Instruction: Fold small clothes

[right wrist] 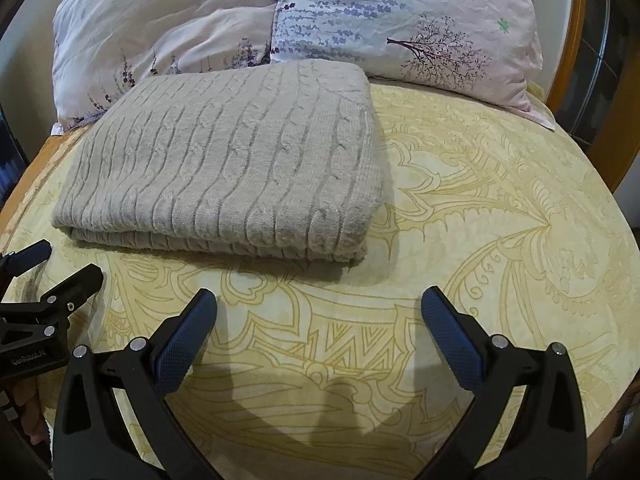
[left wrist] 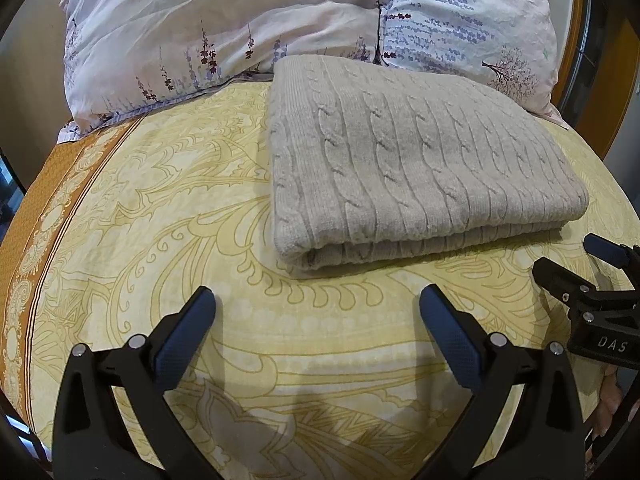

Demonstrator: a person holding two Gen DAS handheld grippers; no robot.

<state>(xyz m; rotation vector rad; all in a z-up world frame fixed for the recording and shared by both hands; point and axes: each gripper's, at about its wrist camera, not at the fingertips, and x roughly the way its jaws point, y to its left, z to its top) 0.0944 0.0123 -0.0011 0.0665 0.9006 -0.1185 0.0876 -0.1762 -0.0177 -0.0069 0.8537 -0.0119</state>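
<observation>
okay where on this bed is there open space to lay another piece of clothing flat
The widest bare patch of yellow bedspread lies right of the folded grey sweater, below the floral pillows. Another strip lies between the sweater's near edge and the open left gripper and right gripper. It is crowded at the head, where sweater meets pillows.

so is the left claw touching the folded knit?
Apart. The left wrist view shows the left claw open, with a strip of bare yellow bedsheet between its fingertips and the folded grey cable-knit garment.
</observation>
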